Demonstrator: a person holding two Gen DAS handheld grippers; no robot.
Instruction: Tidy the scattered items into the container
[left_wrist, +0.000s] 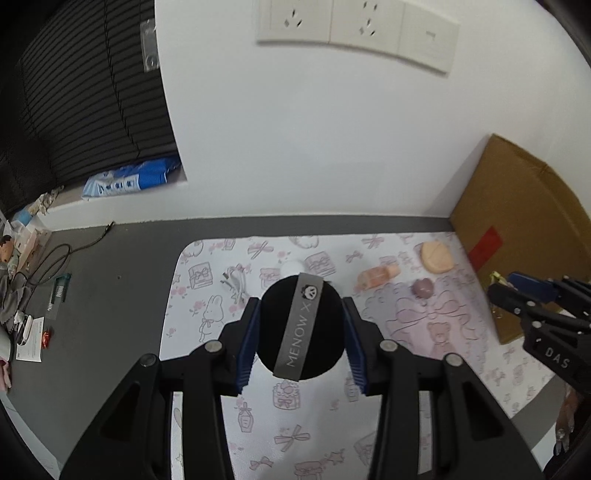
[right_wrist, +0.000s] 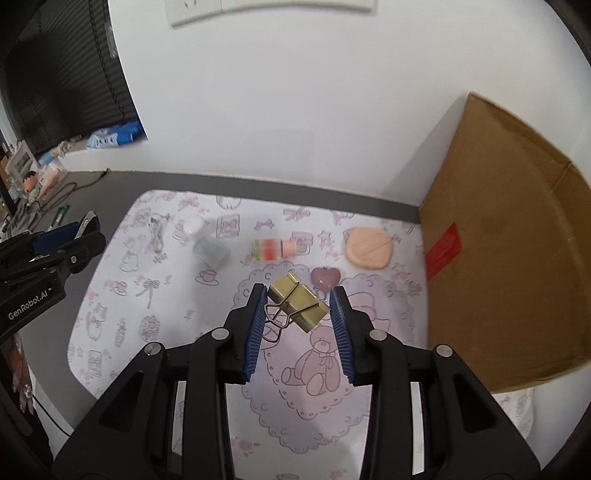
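Pink patterned mat (right_wrist: 122, 295), left tool (left_wrist: 301, 325) clamping round black compact (left_wrist: 300, 330); right tool (right_wrist: 297, 314) clamping gold binder clip (right_wrist: 299, 304)

The cardboard box (right_wrist: 509, 240) runs off frame; the small bottle (right_wrist: 271, 250) looks blurred.

Box (right_wrist: 506, 251) at mat's (right_wrist: 122, 295) right edge, against wall. Puff (right_wrist: 367, 248) nearest box; heart (right_wrist: 325, 277) before it; bottle (right_wrist: 273, 251) left; cup (right_wrist: 211, 251) further left.
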